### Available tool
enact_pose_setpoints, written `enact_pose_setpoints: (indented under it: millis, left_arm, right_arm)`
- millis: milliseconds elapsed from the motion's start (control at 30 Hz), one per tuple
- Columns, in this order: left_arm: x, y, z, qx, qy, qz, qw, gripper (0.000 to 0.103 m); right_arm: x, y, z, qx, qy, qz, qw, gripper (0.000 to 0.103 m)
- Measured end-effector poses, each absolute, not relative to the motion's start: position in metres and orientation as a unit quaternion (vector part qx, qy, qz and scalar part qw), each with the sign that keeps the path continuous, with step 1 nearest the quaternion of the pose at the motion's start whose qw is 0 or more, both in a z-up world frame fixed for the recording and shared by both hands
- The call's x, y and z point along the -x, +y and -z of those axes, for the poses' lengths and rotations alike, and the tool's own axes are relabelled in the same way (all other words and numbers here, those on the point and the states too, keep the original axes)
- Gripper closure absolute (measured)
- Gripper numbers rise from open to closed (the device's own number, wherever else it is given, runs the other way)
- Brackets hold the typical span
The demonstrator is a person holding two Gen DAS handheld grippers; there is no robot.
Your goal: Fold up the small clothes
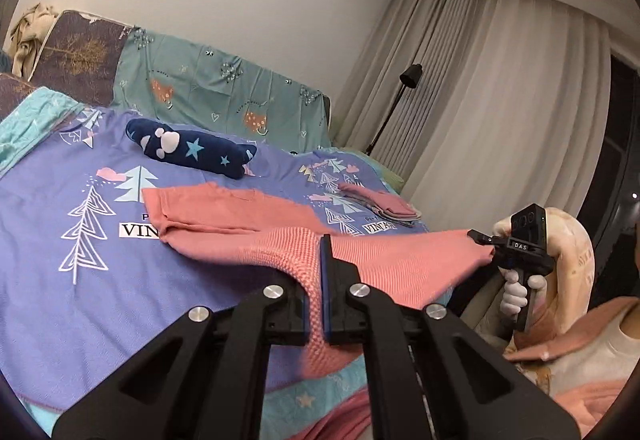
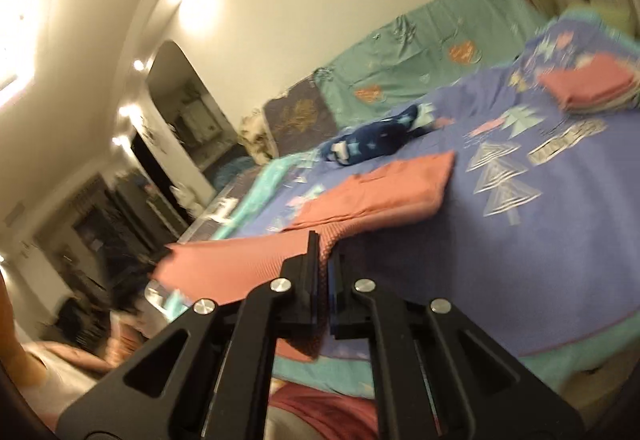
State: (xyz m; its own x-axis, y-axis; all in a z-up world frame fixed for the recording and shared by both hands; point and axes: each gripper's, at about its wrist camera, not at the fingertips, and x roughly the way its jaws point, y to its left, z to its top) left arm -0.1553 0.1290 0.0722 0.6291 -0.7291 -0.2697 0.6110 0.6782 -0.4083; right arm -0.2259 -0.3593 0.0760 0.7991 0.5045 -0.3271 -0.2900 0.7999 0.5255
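Observation:
A pink knit garment (image 1: 240, 216) lies partly on the purple bedspread (image 1: 80, 200), its near edge lifted off the bed. My left gripper (image 1: 323, 244) is shut on that edge, the knit fabric pinched between its pads. Off to the right in the left wrist view, my right gripper (image 1: 478, 238), held by a gloved hand (image 1: 516, 292), pinches the garment's other corner. Seen from the right wrist, my right gripper (image 2: 324, 248) is shut on the pink garment (image 2: 380, 192), which stretches left to a raised corner. The right wrist view is blurred.
A dark blue star-print roll (image 1: 192, 150) lies further back on the bed. A folded pink stack (image 1: 380, 204) sits near the bed's far right side. Teal patterned cushions (image 1: 224, 92) line the wall. A black floor lamp (image 1: 400, 100) stands by the curtains (image 1: 500, 100).

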Motion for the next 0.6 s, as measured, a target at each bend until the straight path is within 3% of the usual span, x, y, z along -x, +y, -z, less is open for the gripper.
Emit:
enact_pose_setpoints:
  millis: [267, 600]
  left_arm:
    - [0.111, 0.106, -0.042, 0.138, 0.273, 0.364, 0.88, 0.099]
    - [0.026, 0.113, -0.041, 0.171, 0.274, 0.345, 0.881, 0.099]
  right_arm:
    - [0.166, -0.349, -0.036, -0.273, 0.285, -0.211, 0.895, 0.099]
    - [0.076, -0.356, -0.042, -0.282, 0.279, -0.182, 0.9, 0.099]
